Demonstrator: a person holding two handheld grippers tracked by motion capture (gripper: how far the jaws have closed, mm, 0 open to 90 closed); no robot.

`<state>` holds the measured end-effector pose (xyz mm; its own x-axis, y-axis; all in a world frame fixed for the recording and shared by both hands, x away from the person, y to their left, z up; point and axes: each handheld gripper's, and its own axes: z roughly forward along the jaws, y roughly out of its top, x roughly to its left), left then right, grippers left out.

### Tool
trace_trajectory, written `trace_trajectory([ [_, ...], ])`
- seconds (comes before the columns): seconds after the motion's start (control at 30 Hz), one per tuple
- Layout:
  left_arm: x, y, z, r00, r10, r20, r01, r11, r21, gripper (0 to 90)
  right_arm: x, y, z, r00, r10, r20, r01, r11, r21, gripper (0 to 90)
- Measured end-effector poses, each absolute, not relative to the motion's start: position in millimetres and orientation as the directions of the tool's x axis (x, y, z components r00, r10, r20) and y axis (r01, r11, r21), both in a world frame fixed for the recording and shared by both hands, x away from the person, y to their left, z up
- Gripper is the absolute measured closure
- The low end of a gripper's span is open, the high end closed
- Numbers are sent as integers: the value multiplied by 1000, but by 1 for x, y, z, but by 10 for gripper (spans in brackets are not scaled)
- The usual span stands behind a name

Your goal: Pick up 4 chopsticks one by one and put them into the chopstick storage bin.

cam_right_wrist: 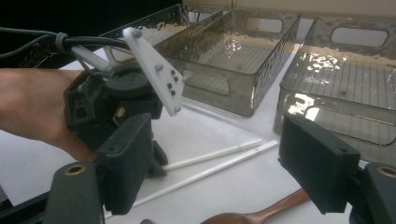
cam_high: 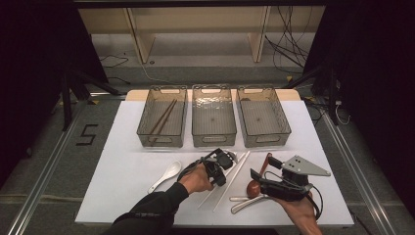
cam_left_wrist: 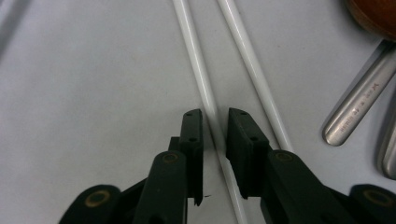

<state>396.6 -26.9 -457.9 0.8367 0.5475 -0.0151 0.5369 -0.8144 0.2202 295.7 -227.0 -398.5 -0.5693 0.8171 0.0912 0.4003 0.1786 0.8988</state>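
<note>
Two white chopsticks (cam_left_wrist: 205,93) flat on table, near-parallel, just apart

On my table: three bins (cam_high: 214,115), two white chopsticks (cam_high: 230,179), two brown chopsticks (cam_high: 163,117), one white spoon (cam_high: 165,176), one wooden spoon (cam_high: 255,185), two metal handles (cam_left_wrist: 359,102).

White table (cam_high: 122,166) on grey floor (cam_high: 44,142); wooden frame (cam_high: 142,39) behind, dark surroundings.
</note>
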Motion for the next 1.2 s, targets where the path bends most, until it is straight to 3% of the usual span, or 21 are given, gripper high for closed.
trace_trajectory([
  [0.23,400,-24,-459,837,546,-32,538,-812,228,845,295,-228,-398,-565,820,92,400,174,900,269],
  [0.63,403,-17,-459,830,553,-77,552,-793,259,848,296,-228,-398,-567,818,92,400,176,899,269],
  [0.9,408,-5,-451,825,557,-94,555,-766,326,849,297,-229,-399,-565,819,95,401,173,900,269],
  [1.2,412,30,-413,809,577,-113,560,-700,443,848,297,-229,-398,-564,820,95,400,171,900,269],
])
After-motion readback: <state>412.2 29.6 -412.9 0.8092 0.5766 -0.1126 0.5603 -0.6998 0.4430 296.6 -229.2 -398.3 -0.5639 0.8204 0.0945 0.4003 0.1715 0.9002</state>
